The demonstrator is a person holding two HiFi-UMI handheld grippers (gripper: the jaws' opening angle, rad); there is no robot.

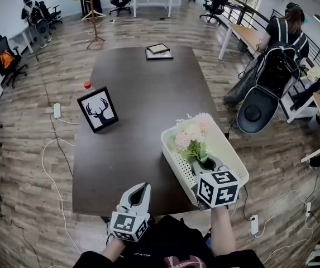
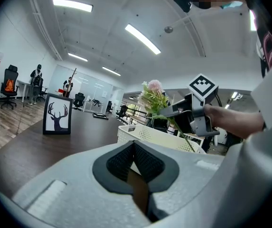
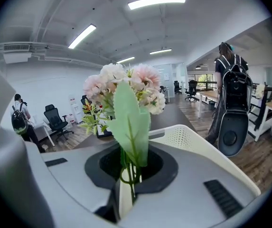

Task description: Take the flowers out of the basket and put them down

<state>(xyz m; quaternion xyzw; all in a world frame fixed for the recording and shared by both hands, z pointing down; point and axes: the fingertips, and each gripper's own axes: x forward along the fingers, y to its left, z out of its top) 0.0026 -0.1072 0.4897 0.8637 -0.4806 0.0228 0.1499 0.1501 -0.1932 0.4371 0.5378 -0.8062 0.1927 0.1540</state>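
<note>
Left tool (image 1: 141, 192) hangs shut and empty at the near edge of the dark worktop (image 1: 143, 88), right tool (image 1: 205, 165) clamps the flowers (image 1: 192, 132) by their stems above the basket (image 1: 230, 151) on the near right corner.

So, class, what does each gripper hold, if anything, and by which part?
The right gripper grips the flowers by their green stems, below the blooms. The left gripper holds nothing.

Pink and cream fake flowers (image 1: 193, 132) with green leaves, stems pinched in the right claw (image 3: 126, 184), upright over the white perforated basket (image 1: 181, 172). The basket sits at the worktop's near right corner, hanging a bit past the edge.
</note>
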